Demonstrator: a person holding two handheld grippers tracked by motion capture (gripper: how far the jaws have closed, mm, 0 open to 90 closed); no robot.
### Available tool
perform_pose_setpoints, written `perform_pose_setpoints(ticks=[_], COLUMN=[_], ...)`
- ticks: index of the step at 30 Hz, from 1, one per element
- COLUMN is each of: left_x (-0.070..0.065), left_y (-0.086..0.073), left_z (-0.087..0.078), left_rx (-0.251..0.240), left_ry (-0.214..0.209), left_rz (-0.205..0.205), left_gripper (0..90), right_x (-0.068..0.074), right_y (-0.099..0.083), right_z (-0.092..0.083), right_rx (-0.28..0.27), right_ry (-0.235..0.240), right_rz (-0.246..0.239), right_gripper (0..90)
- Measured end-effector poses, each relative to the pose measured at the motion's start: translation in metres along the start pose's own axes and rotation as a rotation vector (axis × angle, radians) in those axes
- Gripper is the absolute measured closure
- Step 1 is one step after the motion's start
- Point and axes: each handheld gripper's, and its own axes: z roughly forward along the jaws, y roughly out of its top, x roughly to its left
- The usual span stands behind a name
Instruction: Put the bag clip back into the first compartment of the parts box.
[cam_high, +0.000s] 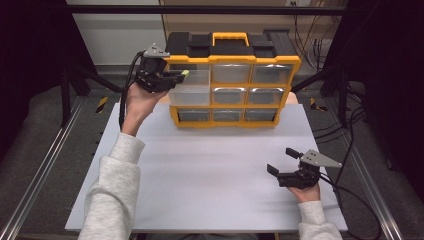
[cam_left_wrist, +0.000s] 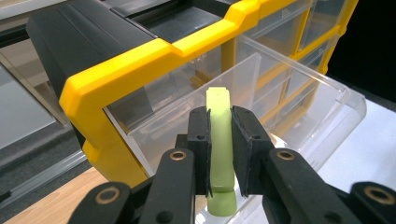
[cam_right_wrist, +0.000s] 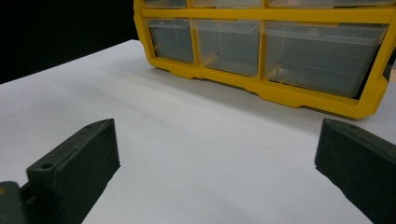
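I judge the job as mostly done up to the drop: the top left drawer (cam_high: 189, 89) of the yellow organizer (cam_high: 232, 80) is already pulled out, and my left claw (cam_high: 172, 76) holds a pale green piece (cam_left_wrist: 220, 149) right at it, so what I have left is to lower the piece in, let go, and probably push the drawer shut. In the left gripper view the piece stands upright between the pads (cam_left_wrist: 200, 154), which are clamped on its two flat sides, its top poking up past them and its foot showing below, with the clear drawer wall just behind and beneath it. From the high view the green tip (cam_high: 185, 73) sits at the drawer's upper left edge; I cannot tell whether it is over the open tray or touching its rim. My right claw (cam_high: 286, 161) waits low over the white surface (cam_high: 210, 175), well apart from the organizer, jaws spread wide and holding nothing; in the right gripper view the two pads (cam_right_wrist: 79, 158) stand far apart with bare surface between them and the bottom row of drawers (cam_right_wrist: 229, 44) beyond, all of them closed
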Motion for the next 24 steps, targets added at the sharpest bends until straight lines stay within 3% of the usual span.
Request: perform_pose_setpoints(ticks=[15,24], left_x=[0.000,-0.003], left_y=[-0.002,-0.001], left_z=[0.004,-0.008], left_rx=[0.024,-0.032], left_ry=[0.011,0.034], left_rz=[-0.004,0.012], left_gripper=[76.6,69.7], right_x=[0.000,0.000], right_y=[0.000,0.000], right_z=[0.000,0.000], right_rx=[-0.001,-0.002], right_ry=[0.002,0.002], right_rz=[0.002,0.002], right_gripper=[0.5,0.5])
